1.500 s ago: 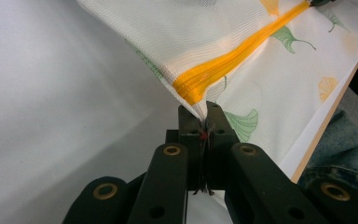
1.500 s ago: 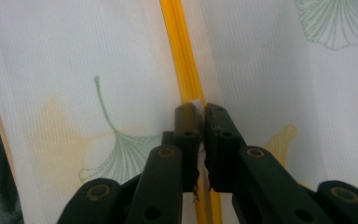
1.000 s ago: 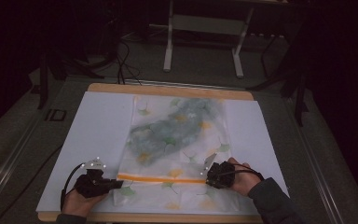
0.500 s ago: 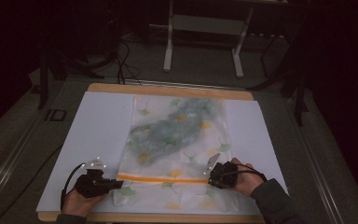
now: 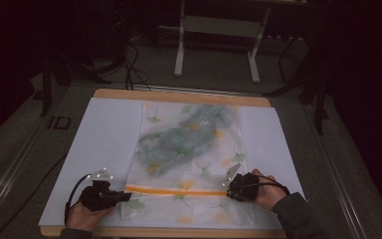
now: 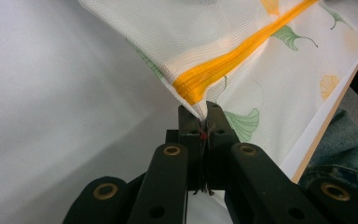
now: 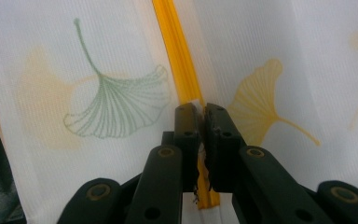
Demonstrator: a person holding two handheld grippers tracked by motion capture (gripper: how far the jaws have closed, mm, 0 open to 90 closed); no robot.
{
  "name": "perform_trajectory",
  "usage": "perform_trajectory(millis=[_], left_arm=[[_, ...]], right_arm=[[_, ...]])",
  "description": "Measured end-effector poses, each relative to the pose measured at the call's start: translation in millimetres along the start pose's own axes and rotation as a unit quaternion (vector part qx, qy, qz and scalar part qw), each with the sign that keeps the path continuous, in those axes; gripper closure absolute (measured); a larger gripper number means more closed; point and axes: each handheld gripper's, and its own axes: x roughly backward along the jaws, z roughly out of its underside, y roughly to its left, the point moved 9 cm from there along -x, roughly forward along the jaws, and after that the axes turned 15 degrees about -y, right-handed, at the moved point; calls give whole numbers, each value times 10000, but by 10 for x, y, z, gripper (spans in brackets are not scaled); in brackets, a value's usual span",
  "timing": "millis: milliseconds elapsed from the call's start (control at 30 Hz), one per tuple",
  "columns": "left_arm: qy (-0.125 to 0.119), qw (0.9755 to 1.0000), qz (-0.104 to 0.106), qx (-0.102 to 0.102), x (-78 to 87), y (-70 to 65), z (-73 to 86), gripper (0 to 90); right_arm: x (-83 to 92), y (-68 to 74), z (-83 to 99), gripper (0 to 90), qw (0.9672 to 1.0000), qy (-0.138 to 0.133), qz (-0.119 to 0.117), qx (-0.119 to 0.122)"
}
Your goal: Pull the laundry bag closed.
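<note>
High view: mesh bag (image 5: 189, 149) flat on tabletop (image 5: 104, 129), light, limp, see-through. Left tongs (image 5: 124, 196) & right tongs (image 5: 230, 188) clamped on orange zipper (image 5: 176, 190) ends; sturdiest grip pts.

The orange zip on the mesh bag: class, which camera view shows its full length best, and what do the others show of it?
The high view: the orange zip runs across the mesh bag between both grippers. The left gripper view shows its end at the closed jaws; the right gripper view shows a stretch running into closed jaws.
</note>
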Motion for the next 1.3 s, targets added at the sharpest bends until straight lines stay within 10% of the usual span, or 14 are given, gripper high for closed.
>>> perform_trajectory(millis=[1300], left_arm=[[49, 10000, 25, 24, -8, 6, 26, 882]], right_arm=[[203, -98, 303, 843, 9995, 70, 83, -311]])
